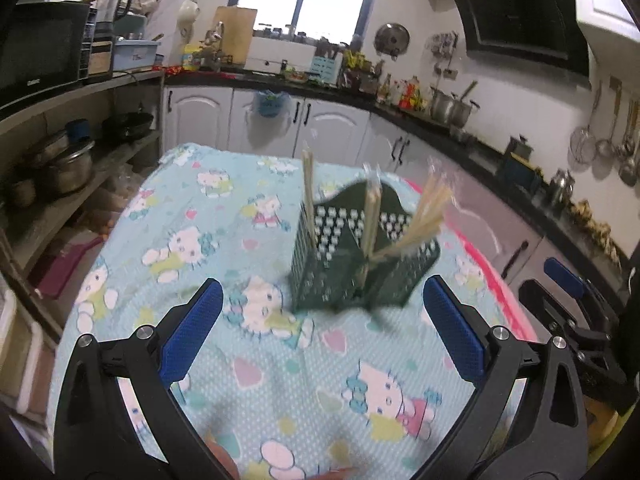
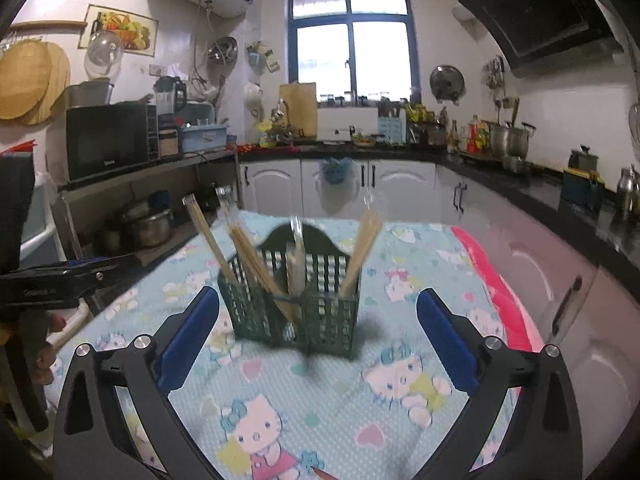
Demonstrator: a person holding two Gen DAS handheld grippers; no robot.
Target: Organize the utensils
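A: Left wrist view first; what's there?

B: Left gripper [image 1: 322,312] spread wide, nothing between its blue pads [image 1: 192,332]; hovering over a cartoon-cat tablecloth [image 1: 192,208]; just ahead, a dark green slotted utensil holder [image 1: 360,264] standing on the cloth, blurred; bundles of pale chopsticks [image 1: 420,216] poking out of its compartments, some upright, some leaning right; exact count impossible to tell.

A: Anything at the edge?

B: Part of the right gripper [image 1: 568,280] at far right, beside the table's pink edge.

A: And the right wrist view?

B: Right gripper [image 2: 318,316] also gaping wide, empty; same utensil holder [image 2: 292,304] dead ahead between the 2 fingers' lines, apart from both pads [image 2: 444,332]; chopsticks [image 2: 360,252] fanned left and right, at least 4 bundles; a hand [image 2: 44,344] gripping the left gripper's black body at far left; kitchen counter [image 2: 520,168] and window [image 2: 350,36] behind.
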